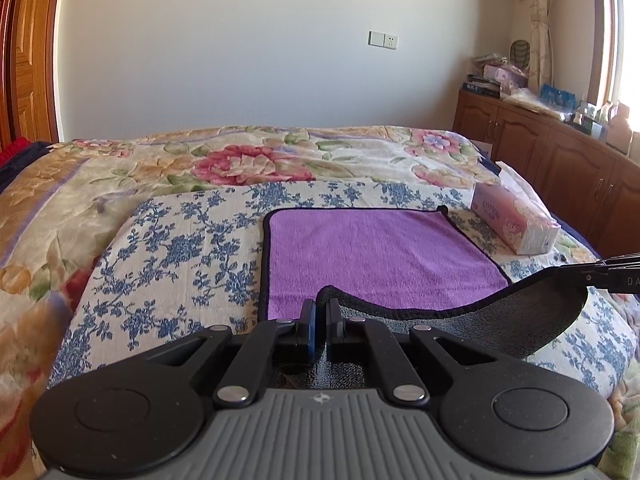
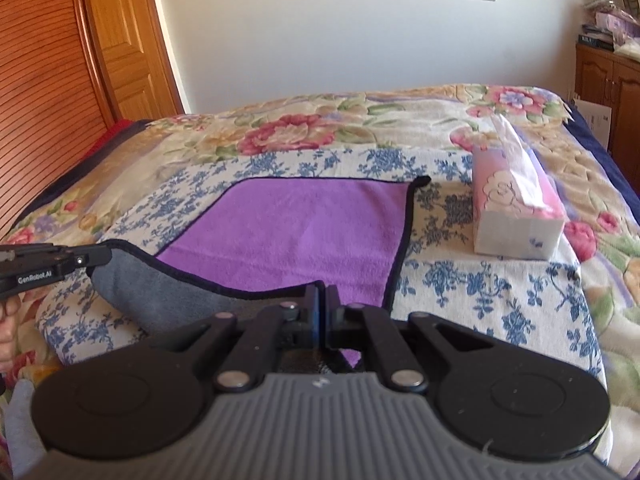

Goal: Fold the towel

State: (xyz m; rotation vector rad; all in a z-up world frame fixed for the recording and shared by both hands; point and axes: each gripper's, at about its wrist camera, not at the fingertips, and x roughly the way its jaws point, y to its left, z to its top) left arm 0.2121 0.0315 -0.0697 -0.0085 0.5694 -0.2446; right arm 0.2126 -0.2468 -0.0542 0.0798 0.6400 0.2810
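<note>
A purple towel with a dark border and grey underside lies on a blue-flowered pad on the bed; it also shows in the right wrist view. My left gripper is shut on the towel's near left corner and holds it raised. My right gripper is shut on the near right corner, also raised. The near edge sags between them, grey underside showing. The right gripper's tip shows in the left wrist view, the left gripper's tip in the right wrist view.
A pink tissue pack lies on the bed right of the towel, also in the right wrist view. The blue-flowered pad rests on a floral quilt. Wooden cabinets stand at the right, a wooden door at the left.
</note>
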